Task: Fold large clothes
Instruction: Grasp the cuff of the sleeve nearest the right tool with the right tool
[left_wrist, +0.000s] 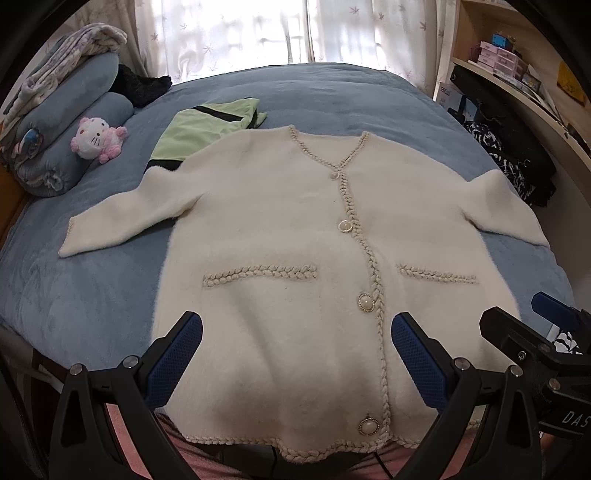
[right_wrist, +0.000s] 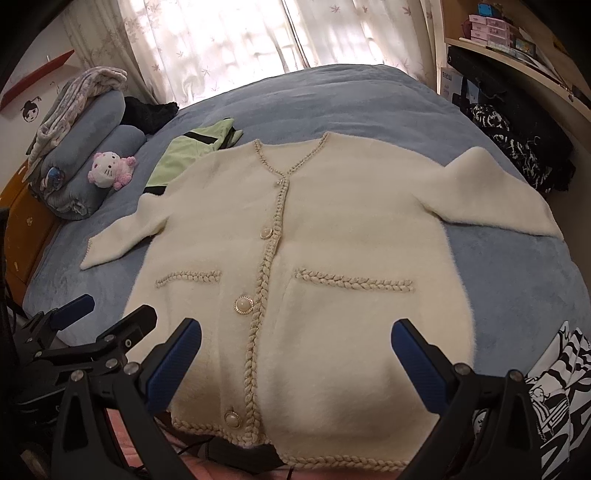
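A cream fuzzy cardigan (left_wrist: 295, 229) with braided trim and pearl buttons lies flat, front up, on the blue bed (left_wrist: 92, 295), sleeves spread to both sides. It also shows in the right wrist view (right_wrist: 332, 229). My left gripper (left_wrist: 295, 354) is open and empty, hovering over the cardigan's lower hem. My right gripper (right_wrist: 295, 362) is open and empty, also above the hem. The right gripper shows at the right edge of the left wrist view (left_wrist: 524, 332); the left gripper shows at the left of the right wrist view (right_wrist: 103, 321).
A green garment with black stripes (left_wrist: 207, 129) lies partly under the cardigan's left shoulder. Rolled blue blankets (left_wrist: 74, 122) and a pink plush toy (left_wrist: 98, 138) sit at the left. Black-and-white clothes (left_wrist: 517, 170) lie at the right by wooden shelves (left_wrist: 517, 74). Curtains hang behind.
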